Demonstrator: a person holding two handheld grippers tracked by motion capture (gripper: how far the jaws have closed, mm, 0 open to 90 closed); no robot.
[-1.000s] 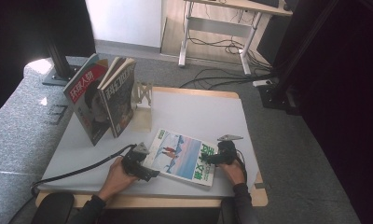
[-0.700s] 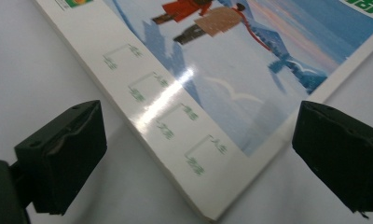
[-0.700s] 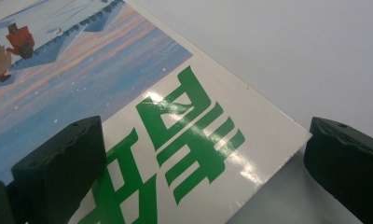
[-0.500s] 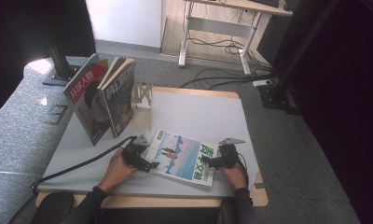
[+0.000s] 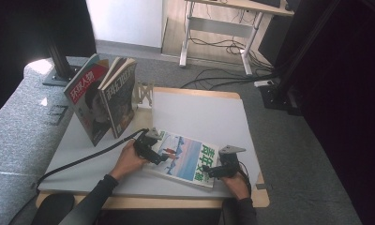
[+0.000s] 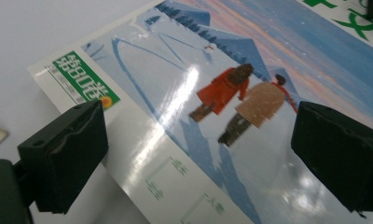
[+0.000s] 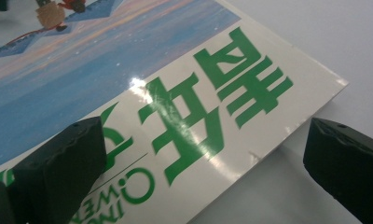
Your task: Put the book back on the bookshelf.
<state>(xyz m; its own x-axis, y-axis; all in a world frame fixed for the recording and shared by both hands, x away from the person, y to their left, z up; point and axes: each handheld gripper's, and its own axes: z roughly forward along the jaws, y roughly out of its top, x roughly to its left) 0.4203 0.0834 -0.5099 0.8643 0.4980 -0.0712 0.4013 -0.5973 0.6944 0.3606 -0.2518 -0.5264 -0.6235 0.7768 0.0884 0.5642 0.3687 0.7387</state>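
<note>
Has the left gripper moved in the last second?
Yes. The left gripper has slid toward the table's far edge and rightward, from beside the flat magazine's near-left corner onto its left end.

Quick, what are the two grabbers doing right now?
Left gripper: open, jaws apart over the magazine.
Right gripper: open, above the magazine's title corner.

The left gripper hung over a glossy magazine that lay flat on the white worktop. Its two black fingers stood wide apart, one above the cover's pale edge strip, the other over the snowy scene. Between them the cover showed two figures walking, one in a red coat, one in beige, below blue mountains. A green label with white characters sat near the magazine's corner. Glare streaked the cover.
</note>
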